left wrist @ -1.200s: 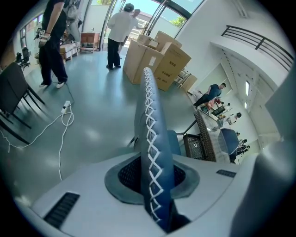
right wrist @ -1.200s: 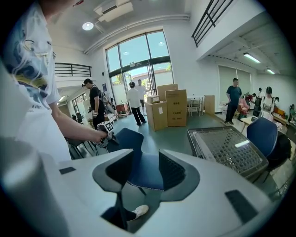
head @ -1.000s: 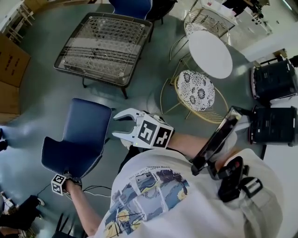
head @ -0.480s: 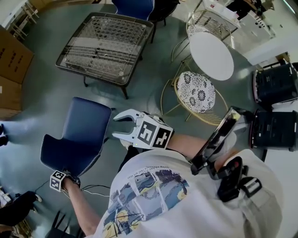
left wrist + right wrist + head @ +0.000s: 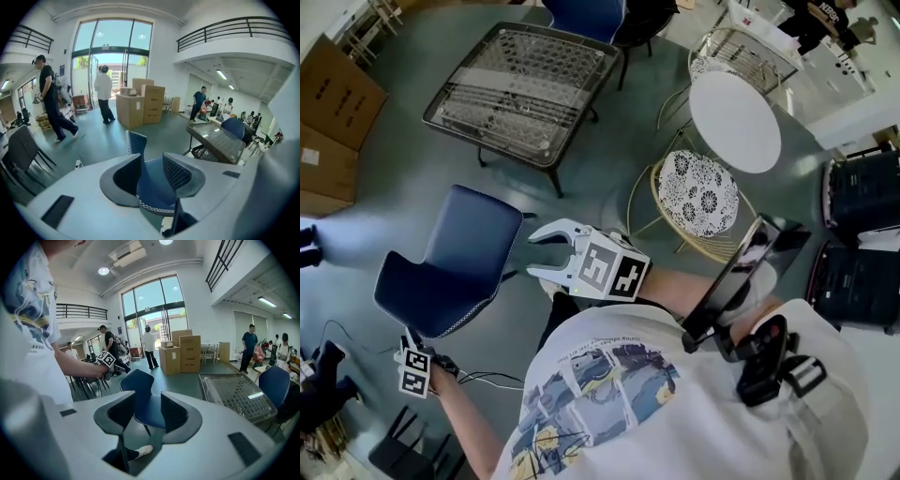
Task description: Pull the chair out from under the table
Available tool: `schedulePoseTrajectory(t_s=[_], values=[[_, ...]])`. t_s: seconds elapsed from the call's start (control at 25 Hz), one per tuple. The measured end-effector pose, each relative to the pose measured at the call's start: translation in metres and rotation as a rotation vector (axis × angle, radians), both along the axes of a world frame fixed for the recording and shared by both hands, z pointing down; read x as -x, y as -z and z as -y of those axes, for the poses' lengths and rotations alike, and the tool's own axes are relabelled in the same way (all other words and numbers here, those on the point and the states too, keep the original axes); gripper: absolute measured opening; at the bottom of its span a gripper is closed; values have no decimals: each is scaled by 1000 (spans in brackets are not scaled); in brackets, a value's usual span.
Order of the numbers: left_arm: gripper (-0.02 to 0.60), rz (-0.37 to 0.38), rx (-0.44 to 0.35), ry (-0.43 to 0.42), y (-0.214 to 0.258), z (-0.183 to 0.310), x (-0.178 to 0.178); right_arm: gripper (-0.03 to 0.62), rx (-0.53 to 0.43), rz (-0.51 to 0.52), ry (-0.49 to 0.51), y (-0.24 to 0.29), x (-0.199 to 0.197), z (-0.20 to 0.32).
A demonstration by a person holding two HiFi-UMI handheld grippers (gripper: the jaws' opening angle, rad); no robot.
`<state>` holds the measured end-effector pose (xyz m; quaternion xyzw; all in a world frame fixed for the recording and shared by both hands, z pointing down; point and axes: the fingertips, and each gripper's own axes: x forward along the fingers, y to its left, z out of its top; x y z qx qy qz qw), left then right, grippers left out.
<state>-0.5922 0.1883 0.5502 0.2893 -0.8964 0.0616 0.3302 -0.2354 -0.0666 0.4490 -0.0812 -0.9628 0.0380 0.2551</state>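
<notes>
The blue chair (image 5: 455, 258) stands out on the open floor (image 5: 403, 178), clear of the mesh-topped table (image 5: 525, 89) and apart from that table's near edge, with its back turned away from the table. The left gripper (image 5: 152, 158) is at the top of the chair's back. Its jaws are opening — the chair's stitched edge lies in the gap, but the pads are not pressing on it. The right gripper (image 5: 532, 254) hangs near the chair's side — jaws spread, nothing held.

Grey flr (image 5: 389, 169), tall windows (image 5: 112, 47), cardbd boxes (image 5: 140, 105)
</notes>
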Motion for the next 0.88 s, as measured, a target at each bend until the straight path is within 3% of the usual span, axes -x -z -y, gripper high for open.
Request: schedulePoseTrajectory(t_s=[0.24,0.44,0.56,0.68,0.88], values=[[144,67,-129,-161,62,31,-97,170,-35,6,85,9,-31,-17],[79,147,-154,-412,97,59,-190,164,-62,16,156,15,-49,-33],[41,195,-140,-563,110,70,-243,126,-86,28,193,20,-55,-43],[11,169,-169,-681,115,79,-291,86,-101,40,212,24,-62,-51],[9,88,-250,-792,127,90,-352,37,-117,47,248,27,-71,-63]])
